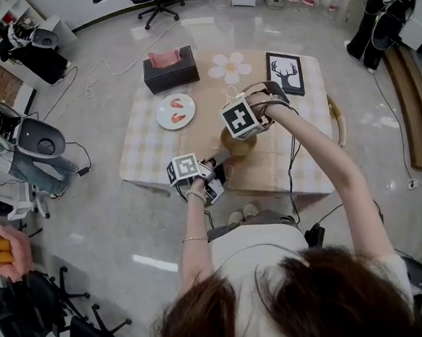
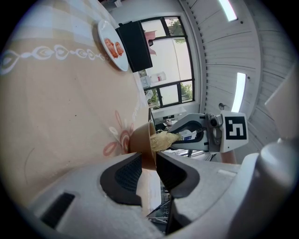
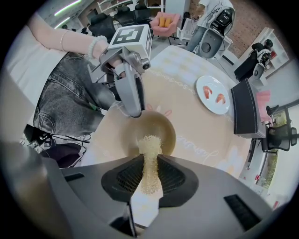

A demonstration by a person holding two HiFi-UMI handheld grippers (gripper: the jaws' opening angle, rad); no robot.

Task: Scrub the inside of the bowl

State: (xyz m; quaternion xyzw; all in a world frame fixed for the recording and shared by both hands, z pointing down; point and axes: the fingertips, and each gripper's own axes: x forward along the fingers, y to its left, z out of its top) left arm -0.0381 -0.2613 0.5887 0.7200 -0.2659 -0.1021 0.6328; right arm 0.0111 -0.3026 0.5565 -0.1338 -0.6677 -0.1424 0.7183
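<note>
The bowl (image 1: 238, 144) sits on the checked cloth of the bench (image 1: 301, 153), near the front edge and close to the person, well apart from the plate (image 1: 175, 111) further back. The left tool (image 2: 148, 163) is clamped on the bowl's near rim, with one jaw inside the wall and one outside. The right tool (image 3: 149, 175) is closed on a yellow mesh scrub pad (image 3: 148, 156), whose free end hangs into the hollow of the bowl. It probably touches the inner surface, though the right gripper view does not show this clearly. The scrubbing looks to be under way rather than finished. The main risk is the hold on the rim. It is thin and smooth, so a hard sideways stroke could twist the bowl out of the left jaws or tip it up, and it could then slide off the front edge of the bench. The pad is pinched only along a narrow strip, so dragging it firmly could pull it free. The two tools also work close together over the rim and could knock into each other.
</note>
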